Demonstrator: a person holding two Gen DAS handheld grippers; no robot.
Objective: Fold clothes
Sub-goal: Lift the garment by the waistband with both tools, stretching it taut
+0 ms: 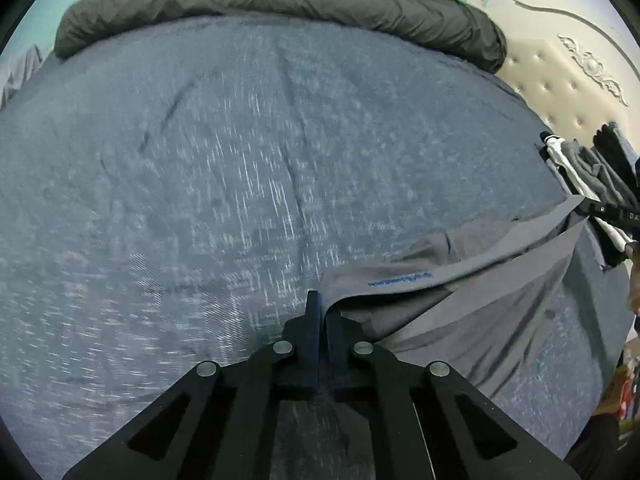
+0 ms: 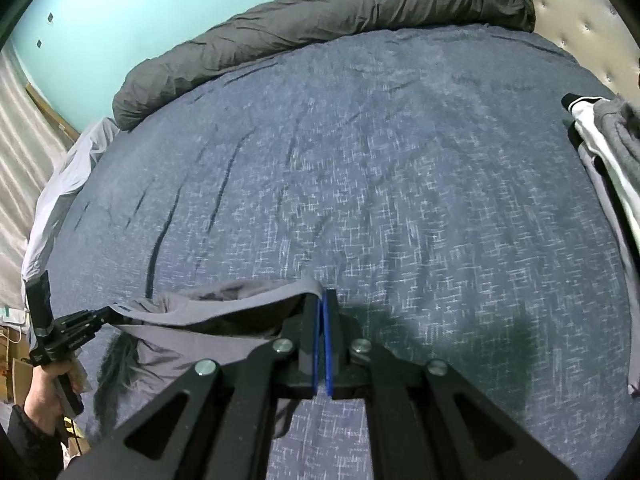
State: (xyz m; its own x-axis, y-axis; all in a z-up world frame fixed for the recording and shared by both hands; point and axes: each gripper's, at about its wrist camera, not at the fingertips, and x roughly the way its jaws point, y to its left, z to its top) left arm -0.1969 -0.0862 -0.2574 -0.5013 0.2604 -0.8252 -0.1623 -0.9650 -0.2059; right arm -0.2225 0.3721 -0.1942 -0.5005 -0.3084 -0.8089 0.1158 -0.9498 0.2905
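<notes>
One grey garment point(image 1: 460, 292) is held stretched over the bed point(image 1: 240, 160).
Two grippers, left point(image 1: 319, 300) and right point(image 2: 323, 300), are each clamped on its waistband edge; one clothes pile point(image 2: 608, 140) is seen.

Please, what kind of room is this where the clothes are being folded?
Most likely a bedroom. The work surface is a bed with a blue-grey bedspread, a rolled dark duvet lies along its far edge, and a cream tufted headboard stands at one end.

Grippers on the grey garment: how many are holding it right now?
2. The left gripper pinches the grey garment at one corner of its band; the right gripper pinches the opposite corner. The garment hangs stretched between them above the blue bedspread.
</notes>
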